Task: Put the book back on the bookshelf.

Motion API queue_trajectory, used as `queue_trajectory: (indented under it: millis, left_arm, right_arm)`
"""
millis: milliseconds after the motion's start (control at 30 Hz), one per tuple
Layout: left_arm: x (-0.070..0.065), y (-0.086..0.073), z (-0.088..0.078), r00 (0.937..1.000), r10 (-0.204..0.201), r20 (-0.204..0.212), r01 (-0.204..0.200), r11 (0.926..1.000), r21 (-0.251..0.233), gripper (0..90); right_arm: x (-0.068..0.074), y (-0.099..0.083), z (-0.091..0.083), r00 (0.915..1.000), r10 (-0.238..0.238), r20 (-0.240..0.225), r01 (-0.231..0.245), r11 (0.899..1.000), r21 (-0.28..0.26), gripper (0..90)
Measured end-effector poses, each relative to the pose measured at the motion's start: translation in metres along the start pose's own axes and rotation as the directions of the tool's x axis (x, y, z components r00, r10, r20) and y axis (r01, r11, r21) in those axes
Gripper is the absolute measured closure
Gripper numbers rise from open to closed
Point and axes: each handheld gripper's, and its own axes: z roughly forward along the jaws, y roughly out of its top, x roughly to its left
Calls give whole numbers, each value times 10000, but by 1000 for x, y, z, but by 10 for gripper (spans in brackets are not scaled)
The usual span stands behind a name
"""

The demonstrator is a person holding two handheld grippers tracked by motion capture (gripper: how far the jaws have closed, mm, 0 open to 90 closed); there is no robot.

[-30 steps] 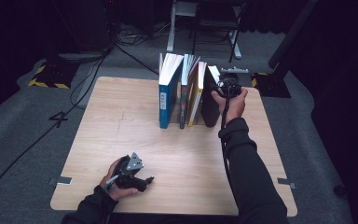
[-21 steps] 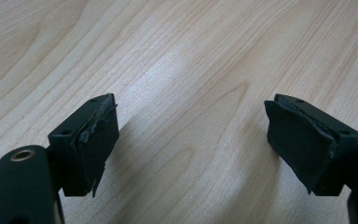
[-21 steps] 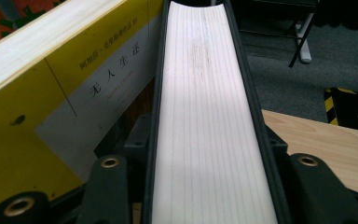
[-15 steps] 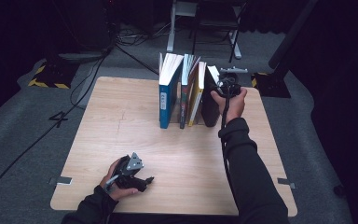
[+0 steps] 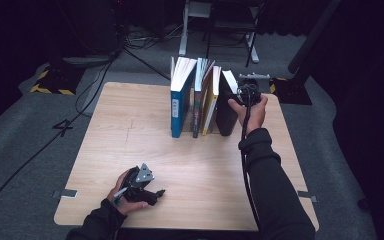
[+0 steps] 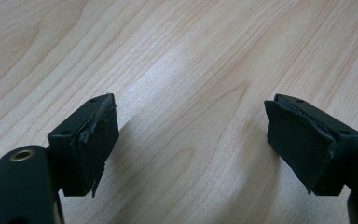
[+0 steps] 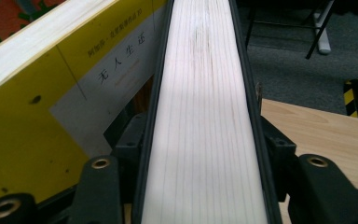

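Right gripper view shows my right claw (image 7: pixel 200 186) clamped across the black book (image 7: pixel 200 93), I judge to pull it from the row, while my left claw (image 6: pixel 191 140) rests wide open and empty on the surface (image 6: pixel 182 56)

No visible change, right tongs (image 5: pixel 246 86) clamped on black book (image 5: pixel 226 102)

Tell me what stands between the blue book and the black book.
In the high view, two upright books stand between the blue book and the black book: a dark-spined book, then a yellow book next to the black one.
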Motion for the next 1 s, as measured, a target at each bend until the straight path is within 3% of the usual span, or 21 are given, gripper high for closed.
queue_trajectory:
  millis: [600,700,900,1000]
  left_arm:
    - [0,0,0,10000,9,5,-9,10000,3,167]
    - [0,0,0,10000,11,6,-11,10000,4,167]
    - [0,0,0,10000,11,8,-11,10000,4,167]
    - [0,0,0,10000,10,9,-10,10000,7,167]
  right_arm:
    - [-4,-17,-21,9955,-779,-537,792,9966,232,443]
    - [-3,-21,-24,9916,-1150,-598,1169,9927,303,430]
    - [-5,-29,-32,9877,-1303,-867,1334,9906,305,402]
    - [-6,-36,-37,9814,-1634,-1012,1676,9853,341,390]
